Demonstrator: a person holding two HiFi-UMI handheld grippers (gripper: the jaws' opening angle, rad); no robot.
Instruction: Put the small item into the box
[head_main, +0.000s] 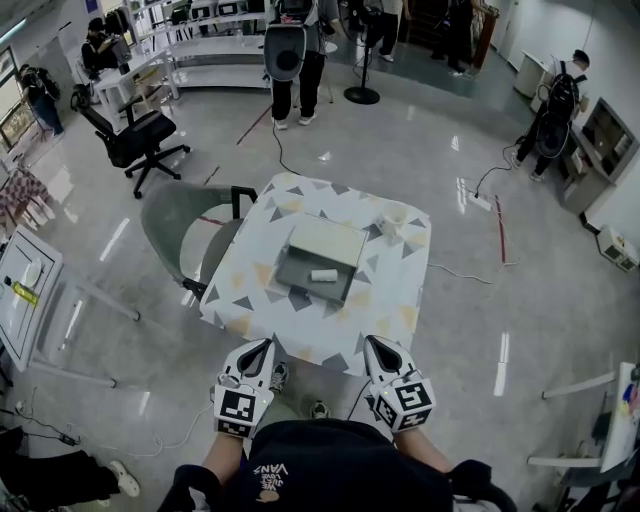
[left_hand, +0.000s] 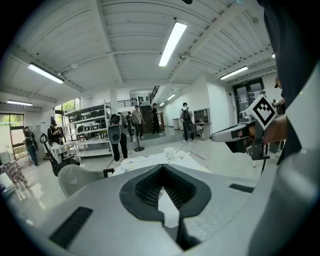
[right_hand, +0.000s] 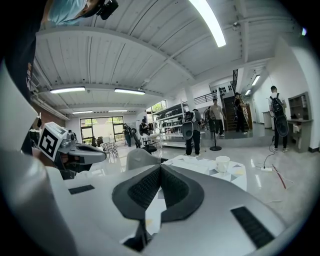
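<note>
White, grey and yellow triangles pattern the surface, which stands on a glossy grey floor in a large room with shelving and several people standing at the far side. A grey chair sits at its left edge, a black office chair farther off. A paper cup stands near the far right corner. At the middle lies the open grey box, and the small item, a short white cylinder, lies inside it. Left tongs and right tongs hover at the near edge, both clenched on nothing.
</note>
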